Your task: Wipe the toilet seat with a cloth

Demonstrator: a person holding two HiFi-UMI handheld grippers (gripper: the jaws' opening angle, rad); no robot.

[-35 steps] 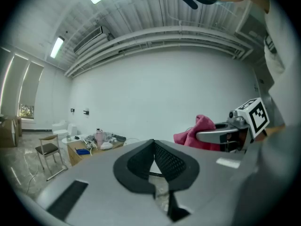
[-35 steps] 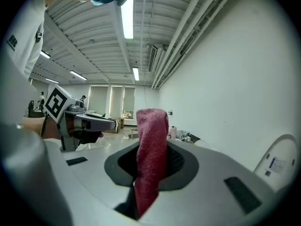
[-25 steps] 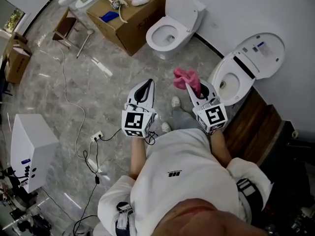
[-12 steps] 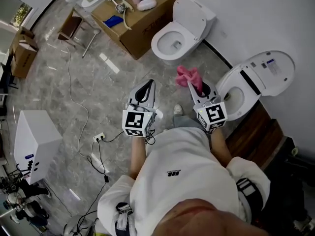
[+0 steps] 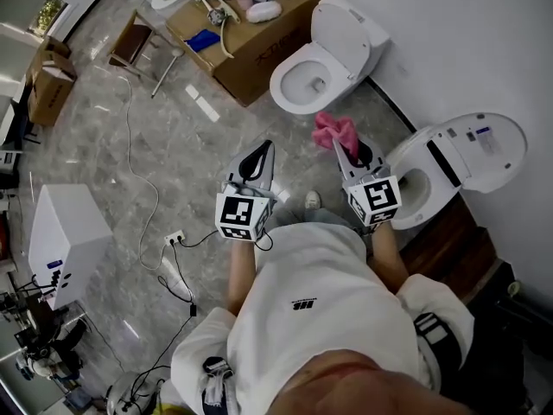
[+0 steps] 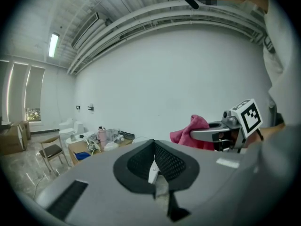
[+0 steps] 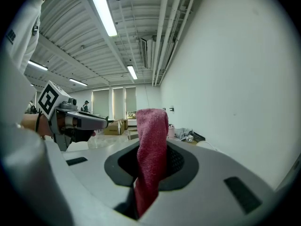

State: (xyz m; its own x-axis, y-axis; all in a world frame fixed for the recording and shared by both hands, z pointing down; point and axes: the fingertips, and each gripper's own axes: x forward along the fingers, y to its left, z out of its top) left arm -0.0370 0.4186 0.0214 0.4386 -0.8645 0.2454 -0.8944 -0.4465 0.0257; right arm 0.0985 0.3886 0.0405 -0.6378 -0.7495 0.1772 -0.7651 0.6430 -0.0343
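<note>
A pink cloth (image 5: pixel 333 131) hangs bunched from my right gripper (image 5: pixel 340 150), which is shut on it. In the right gripper view the cloth (image 7: pixel 151 140) stands up between the jaws of the right gripper (image 7: pixel 150 161). My left gripper (image 5: pixel 260 149) is level with it, shut and holding nothing; its pads meet in the left gripper view (image 6: pixel 154 147). Just right of the right gripper is a white toilet (image 5: pixel 408 150) with its lid (image 5: pixel 484 143) raised. A second open toilet (image 5: pixel 350 33) stands farther off against the wall.
A cardboard box (image 5: pixel 251 41) with clutter on top sits beside the far toilet. A white cabinet (image 5: pixel 60 240) stands at the left, with cables and a power strip (image 5: pixel 173 239) on the marble floor. A dark wooden platform (image 5: pixel 449 240) lies by the near toilet.
The view has shifted as the person moves: both toilets have slid right and the near one sits lower in the frame. Both grippers keep the same pose, the cloth still held.
</note>
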